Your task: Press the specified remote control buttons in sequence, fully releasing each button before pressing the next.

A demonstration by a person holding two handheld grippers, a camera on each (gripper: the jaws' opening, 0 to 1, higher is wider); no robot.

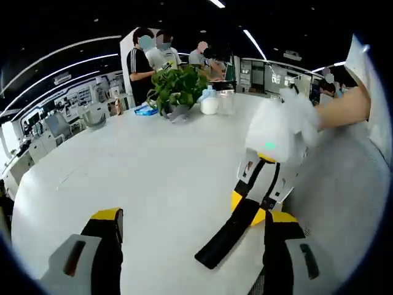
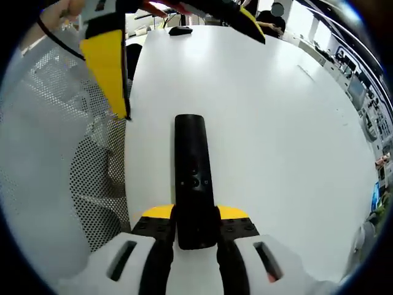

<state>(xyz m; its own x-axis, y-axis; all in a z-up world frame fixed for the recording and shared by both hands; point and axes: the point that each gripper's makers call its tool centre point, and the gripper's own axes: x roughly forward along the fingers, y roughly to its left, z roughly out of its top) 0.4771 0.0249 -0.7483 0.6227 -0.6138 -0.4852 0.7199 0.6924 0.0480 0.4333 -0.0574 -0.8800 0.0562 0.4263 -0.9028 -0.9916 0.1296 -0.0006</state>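
A long black remote control (image 2: pixel 193 169) lies out over the white table (image 2: pixel 276 135), near its edge. My right gripper (image 2: pixel 195 220) is shut on its near end, with the buttons facing up. In the left gripper view the same remote (image 1: pixel 226 238) slants across the table (image 1: pixel 141 172), and the right gripper (image 1: pixel 249 206) reaches in from the right, clamped on its far end. My left gripper (image 1: pixel 193 216) is open, its jaws wide apart on either side of the remote's free end, not touching it. One of its yellow fingers (image 2: pixel 107 61) hangs over the table edge at the top left of the right gripper view.
A potted plant (image 1: pixel 178 89), a white jar (image 1: pixel 210 103) and a blue packet (image 1: pixel 145 110) stand at the table's far end, where several people stand. A grey mesh chair (image 2: pixel 92 178) sits beside the table edge. A small dark object (image 2: pixel 180 31) lies far off.
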